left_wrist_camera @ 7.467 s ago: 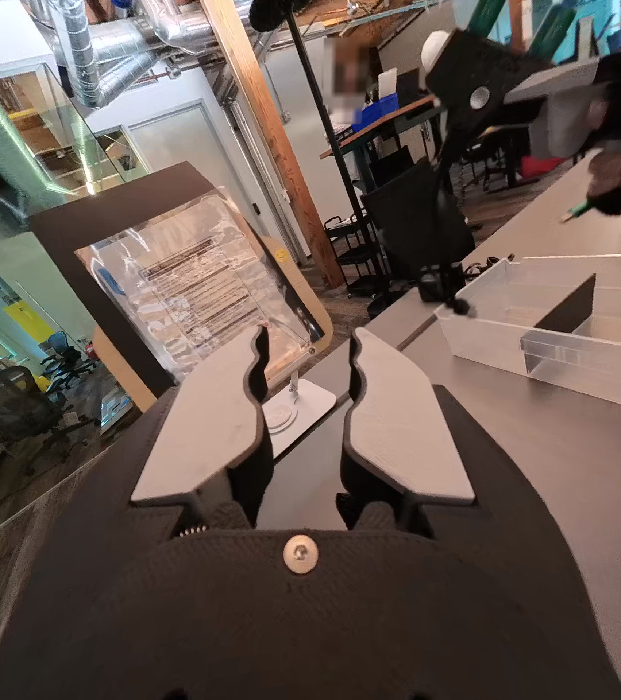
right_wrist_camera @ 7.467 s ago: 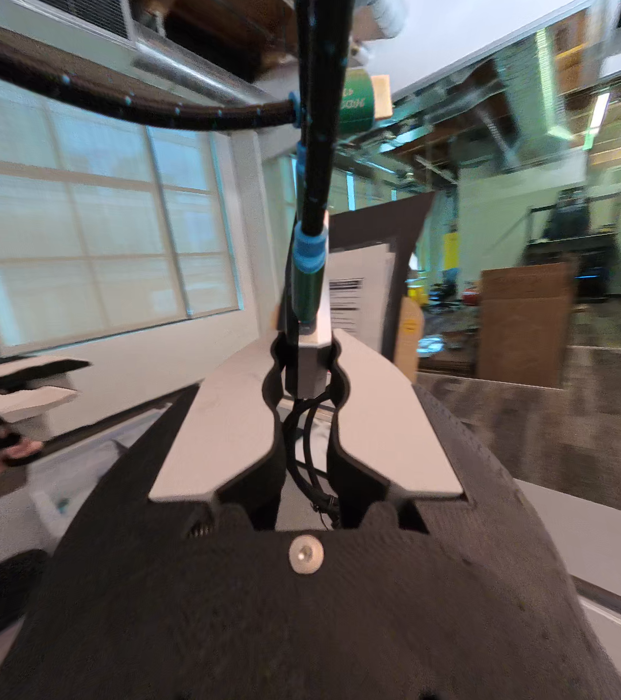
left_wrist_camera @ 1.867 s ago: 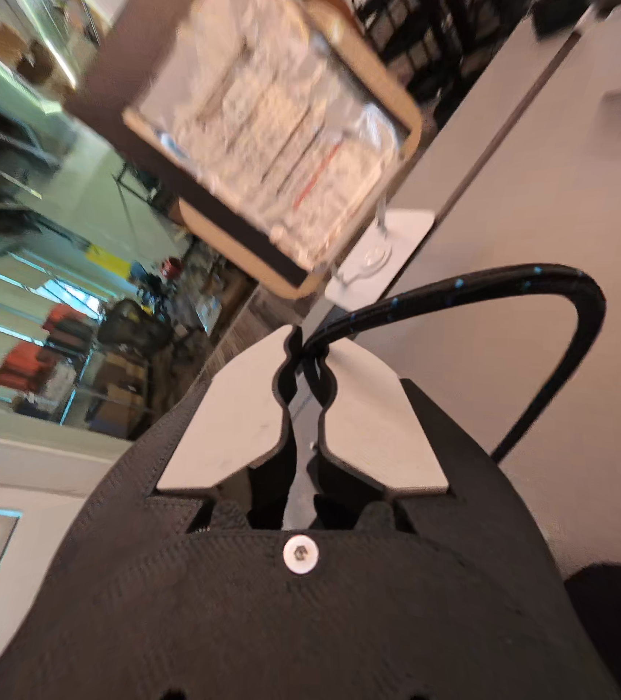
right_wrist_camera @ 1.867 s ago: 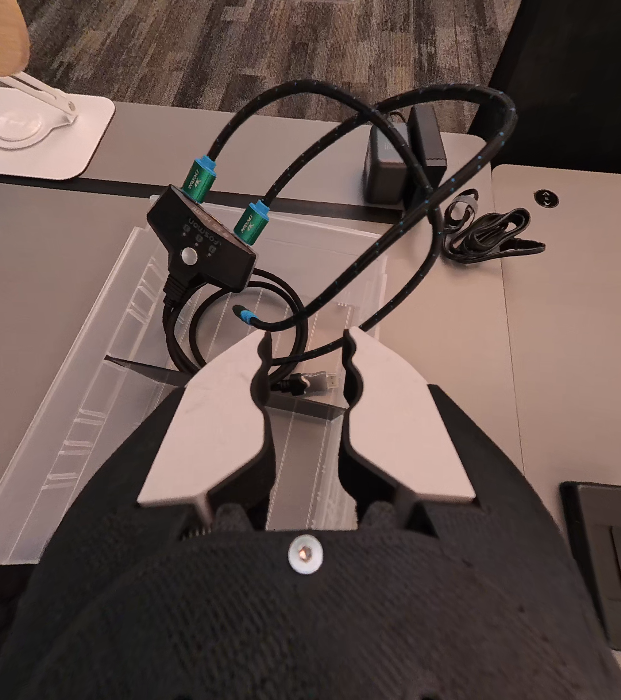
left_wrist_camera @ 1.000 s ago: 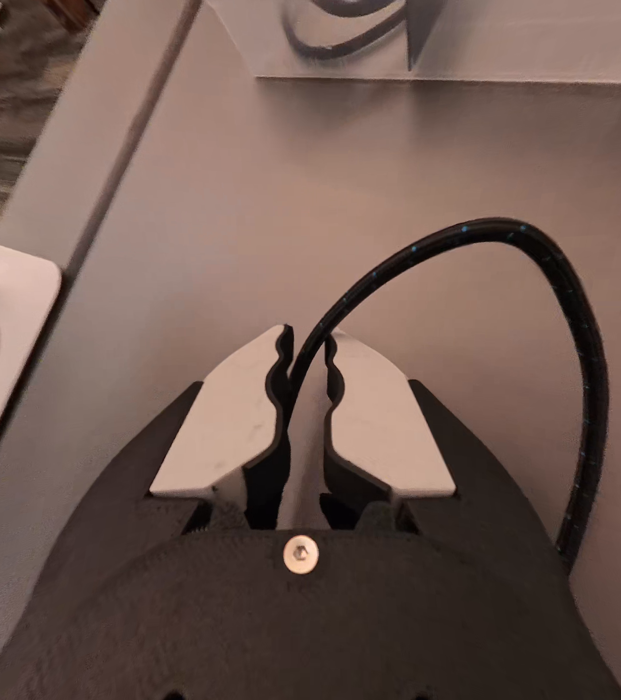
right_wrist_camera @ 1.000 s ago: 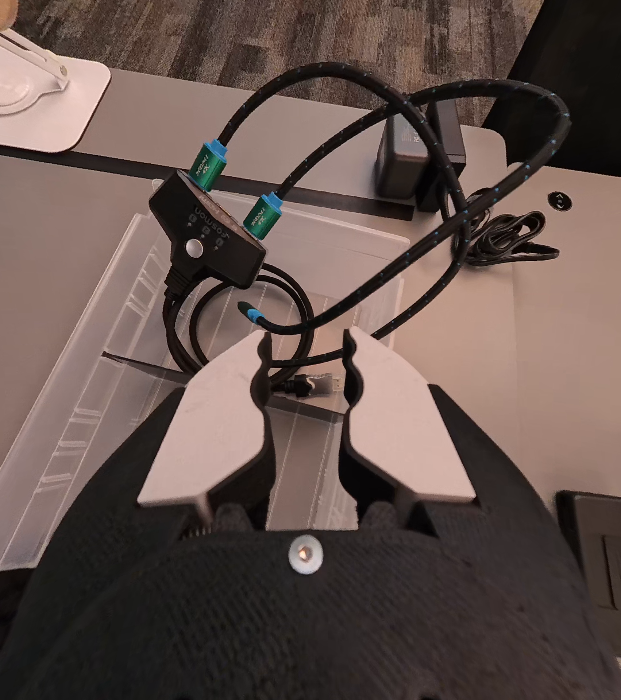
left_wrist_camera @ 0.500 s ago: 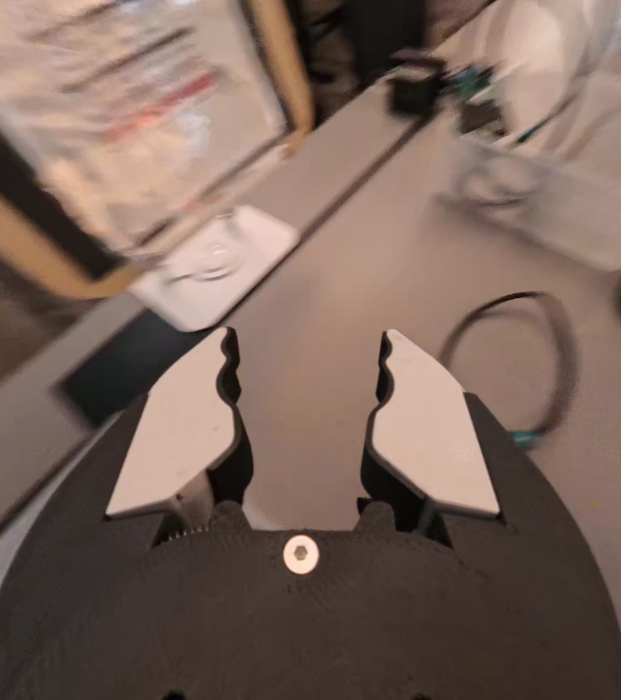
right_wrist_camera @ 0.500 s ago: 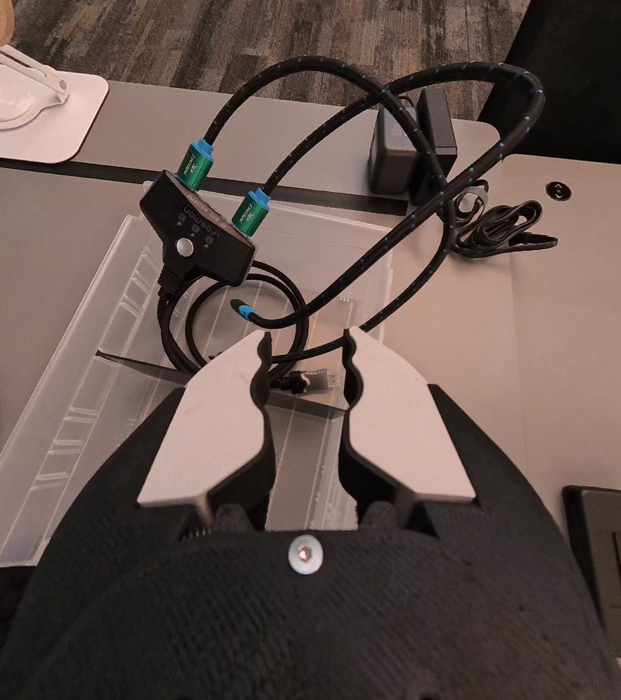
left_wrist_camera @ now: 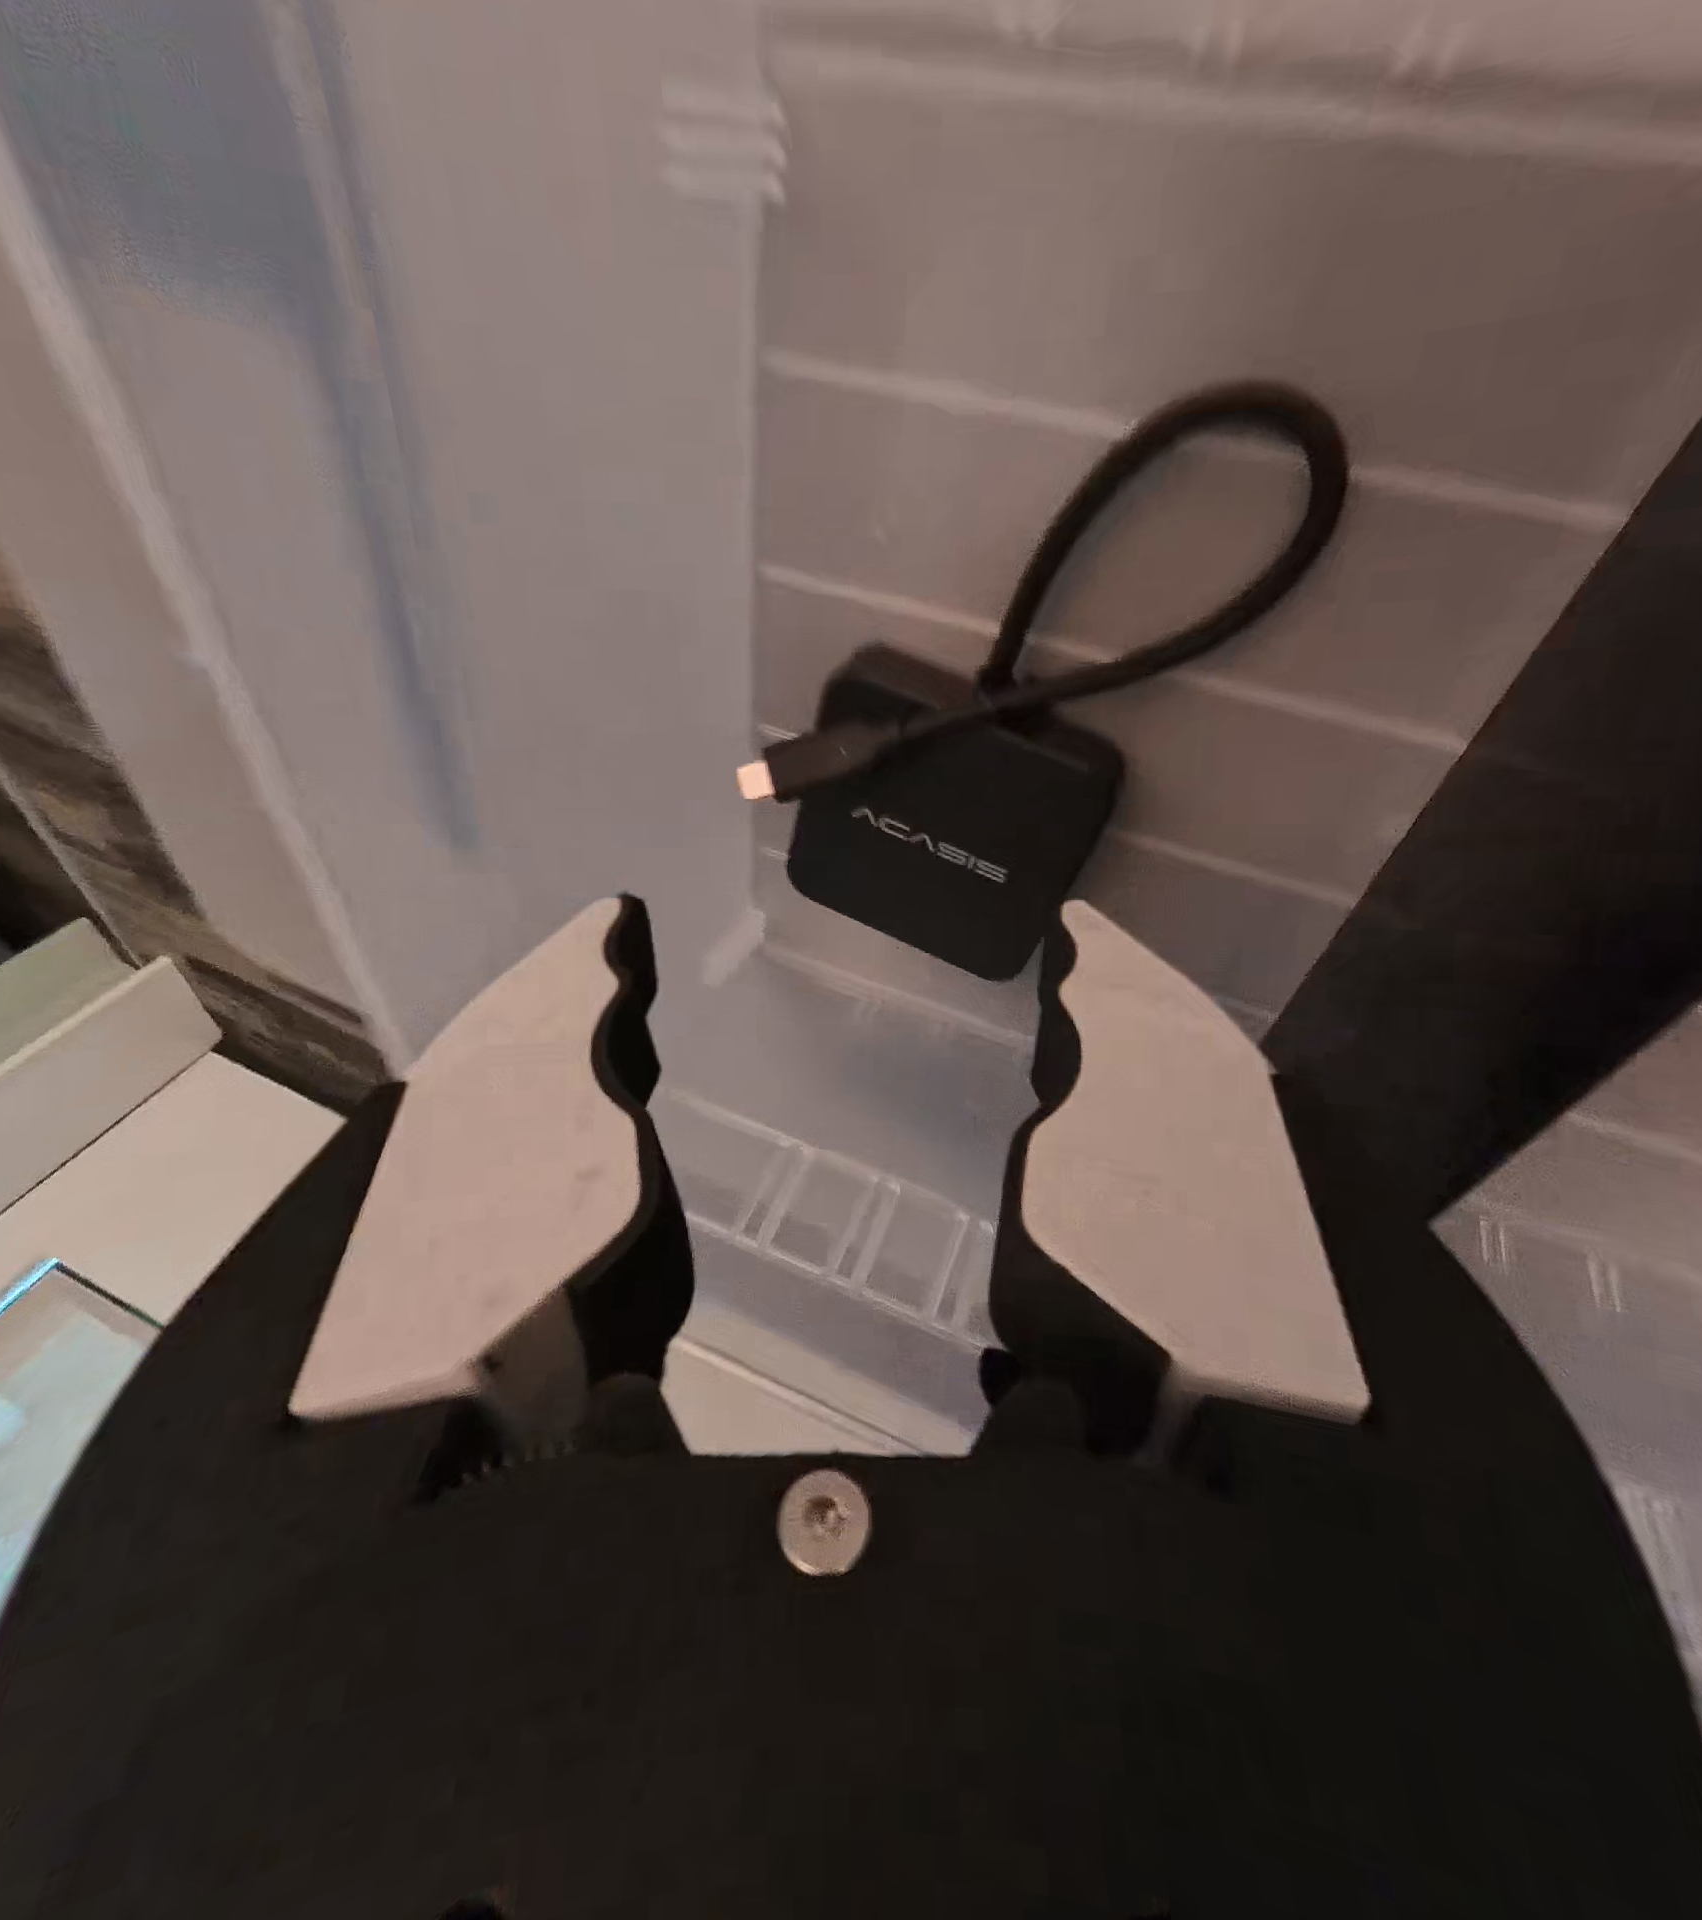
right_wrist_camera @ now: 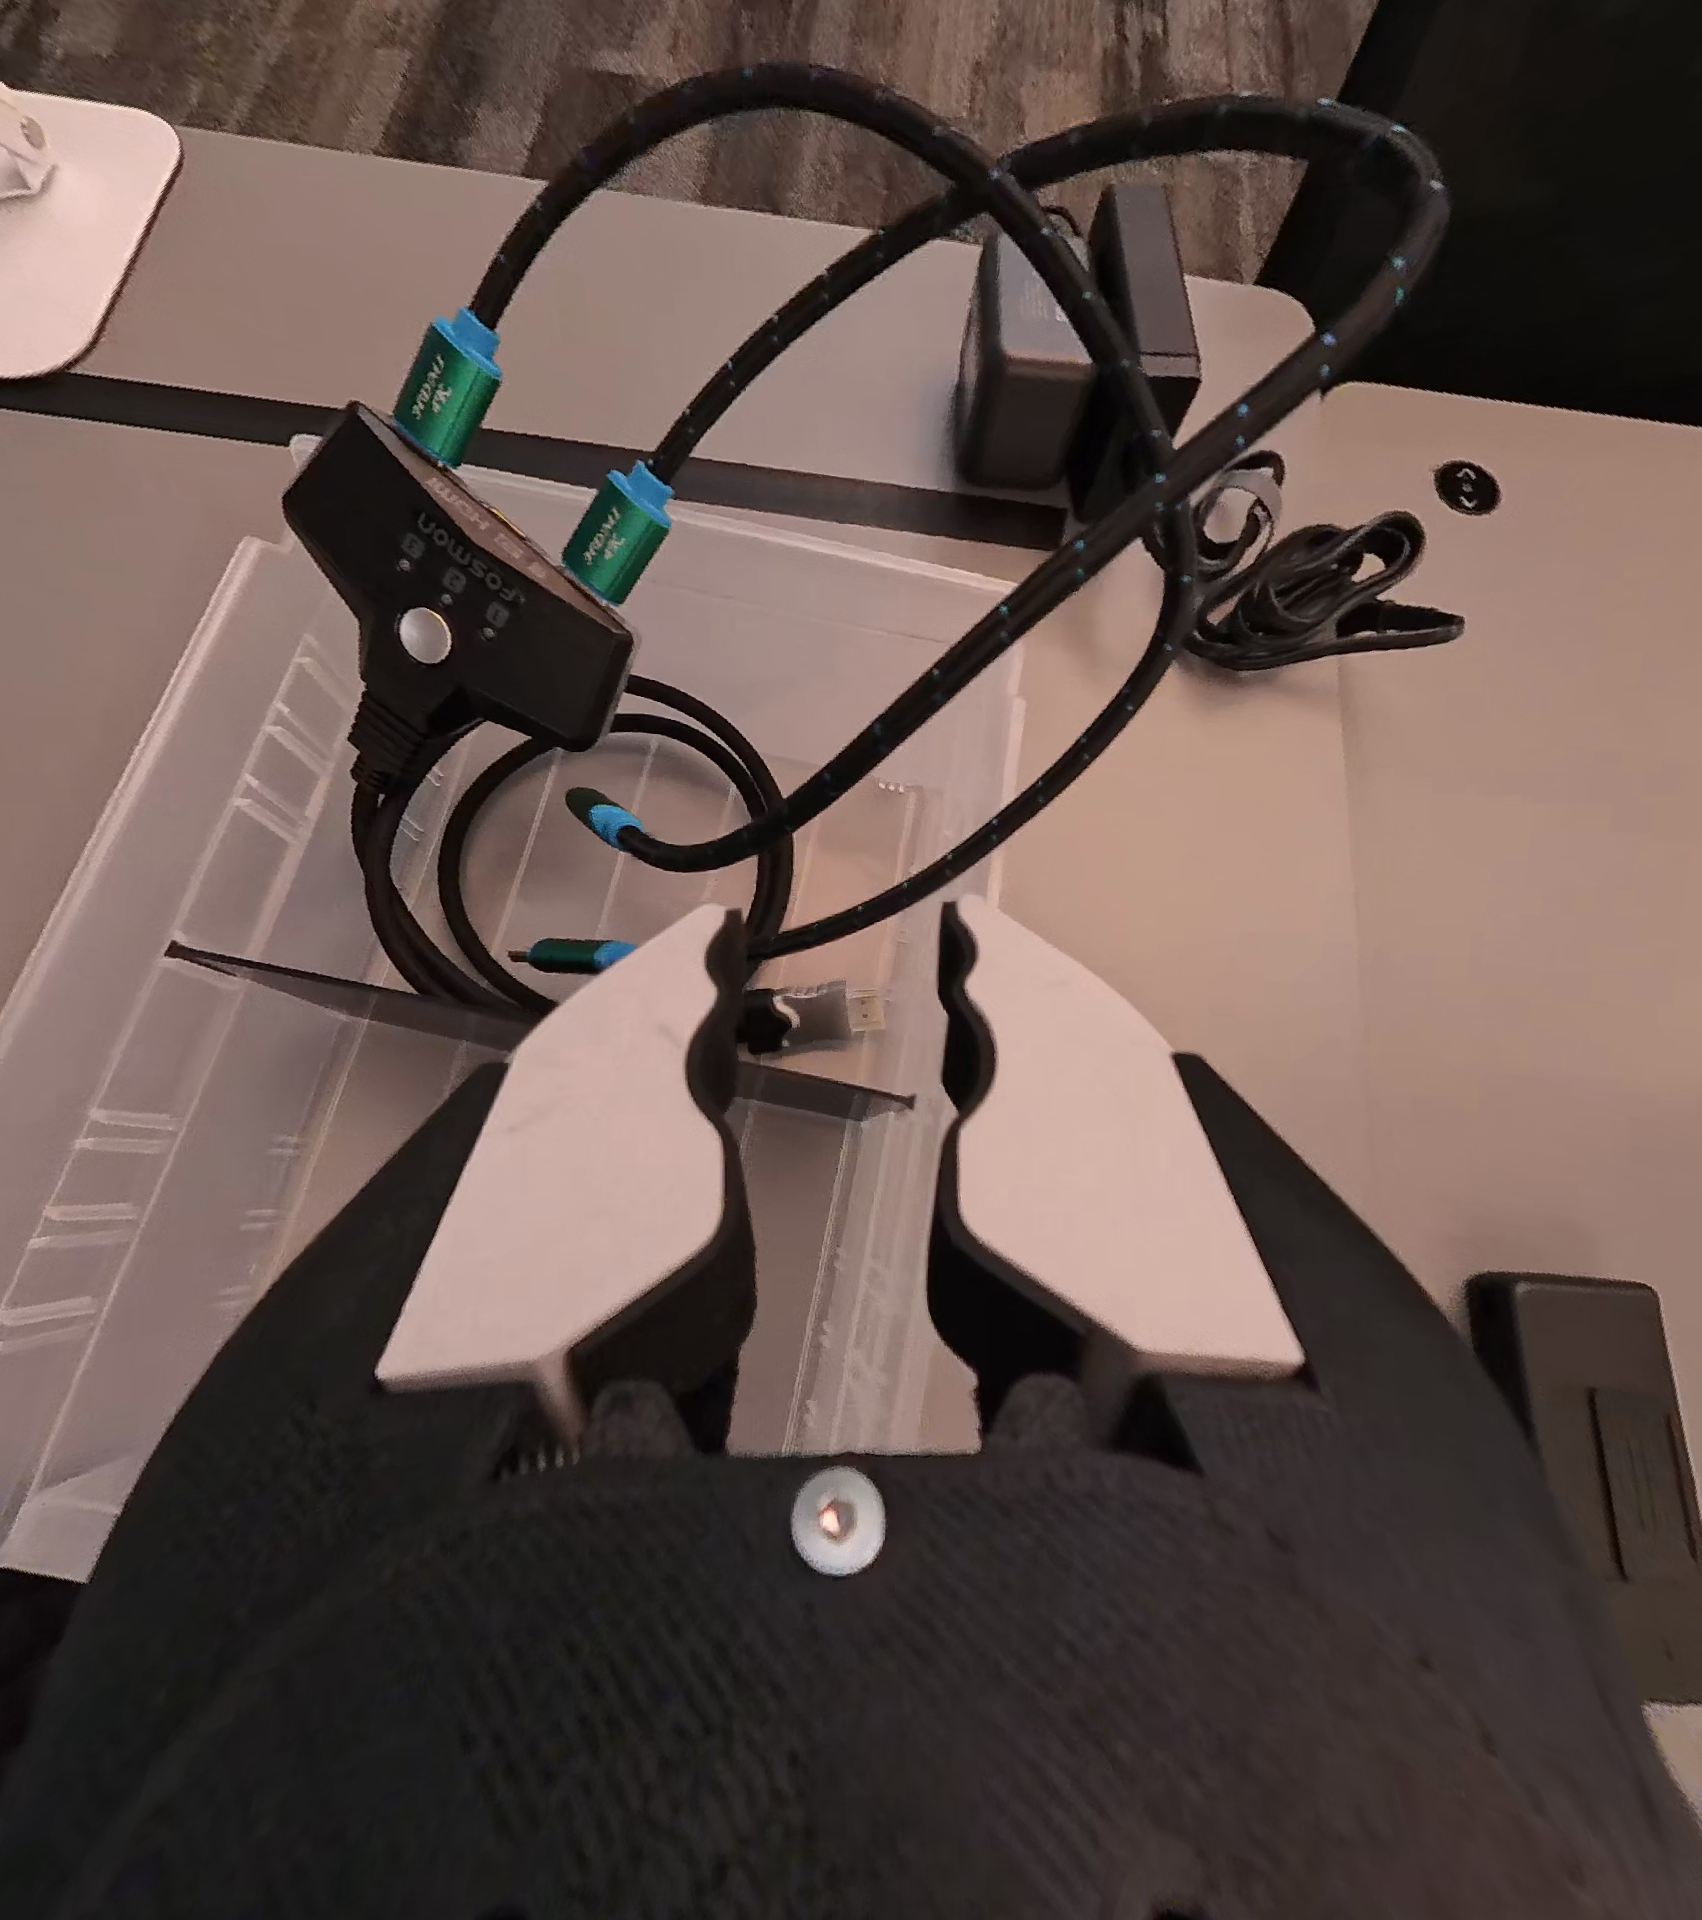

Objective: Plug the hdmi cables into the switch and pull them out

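Observation:
In the right wrist view the black HDMI switch (right_wrist_camera: pixel 473 613) lies at the far left end of a clear plastic tray (right_wrist_camera: pixel 151 1039). Two green plugs (right_wrist_camera: pixel 447 390) (right_wrist_camera: pixel 613 540) of black braided cables (right_wrist_camera: pixel 1034 644) sit in its ports. Their loose green ends (right_wrist_camera: pixel 598 816) (right_wrist_camera: pixel 572 954) lie in the tray beside the switch's own silver plug (right_wrist_camera: pixel 836 1013). My right gripper (right_wrist_camera: pixel 839 920) is open and empty above that silver plug. My left gripper (left_wrist_camera: pixel 842 925) is open and empty. It faces a black square adapter (left_wrist_camera: pixel 951 842) with a short looped cord (left_wrist_camera: pixel 1190 520) in a clear bin.
A black power brick (right_wrist_camera: pixel 1023 343) and a bundled black cord (right_wrist_camera: pixel 1325 592) lie behind the tray. A flat black box (right_wrist_camera: pixel 1605 1455) sits at the right, and a white stand base (right_wrist_camera: pixel 16 239) at the far left. A dark slanted bar (left_wrist_camera: pixel 1553 779) crosses the left wrist view.
My left gripper let go of the braided cable, opened wide and swung away to face the clear bin with the black adapter. My right gripper stayed open and almost still.

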`<move>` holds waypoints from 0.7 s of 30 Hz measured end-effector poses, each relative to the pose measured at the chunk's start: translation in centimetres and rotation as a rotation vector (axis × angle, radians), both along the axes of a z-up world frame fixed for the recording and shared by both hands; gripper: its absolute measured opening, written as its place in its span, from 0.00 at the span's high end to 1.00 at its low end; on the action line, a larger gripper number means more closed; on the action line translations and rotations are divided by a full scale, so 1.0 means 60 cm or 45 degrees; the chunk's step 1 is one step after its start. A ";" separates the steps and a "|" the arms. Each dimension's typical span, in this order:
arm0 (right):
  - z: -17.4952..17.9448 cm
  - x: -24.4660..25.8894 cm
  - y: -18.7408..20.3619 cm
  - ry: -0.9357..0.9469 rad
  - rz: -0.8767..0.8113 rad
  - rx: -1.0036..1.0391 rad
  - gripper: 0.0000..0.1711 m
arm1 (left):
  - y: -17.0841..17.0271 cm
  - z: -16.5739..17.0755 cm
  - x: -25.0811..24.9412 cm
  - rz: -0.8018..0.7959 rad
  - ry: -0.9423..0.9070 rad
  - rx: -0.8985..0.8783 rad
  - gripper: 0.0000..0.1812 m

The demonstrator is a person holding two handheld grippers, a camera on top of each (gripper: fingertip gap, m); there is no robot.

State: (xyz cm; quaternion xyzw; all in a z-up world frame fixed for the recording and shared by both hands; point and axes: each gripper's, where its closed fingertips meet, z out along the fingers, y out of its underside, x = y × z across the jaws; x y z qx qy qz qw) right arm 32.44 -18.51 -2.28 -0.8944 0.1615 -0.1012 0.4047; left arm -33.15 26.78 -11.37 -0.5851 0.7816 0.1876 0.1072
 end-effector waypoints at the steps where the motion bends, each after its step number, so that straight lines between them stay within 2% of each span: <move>1: -0.001 0.002 -0.002 -0.005 -0.009 -0.008 0.79 | 0.001 -0.009 -0.009 -0.007 0.071 -0.027 0.60; 6: -0.003 0.008 -0.007 -0.036 -0.039 -0.054 0.79 | 0.005 -0.041 -0.021 -0.091 0.249 -0.114 0.57; 13: -0.012 0.006 0.003 -0.092 -0.026 -0.157 0.79 | 0.019 -0.068 -0.043 -0.275 0.406 -0.101 0.61; 21: -0.031 -0.002 0.017 -0.134 0.024 -0.272 0.79 | 0.022 -0.072 -0.039 -0.314 0.449 -0.141 0.60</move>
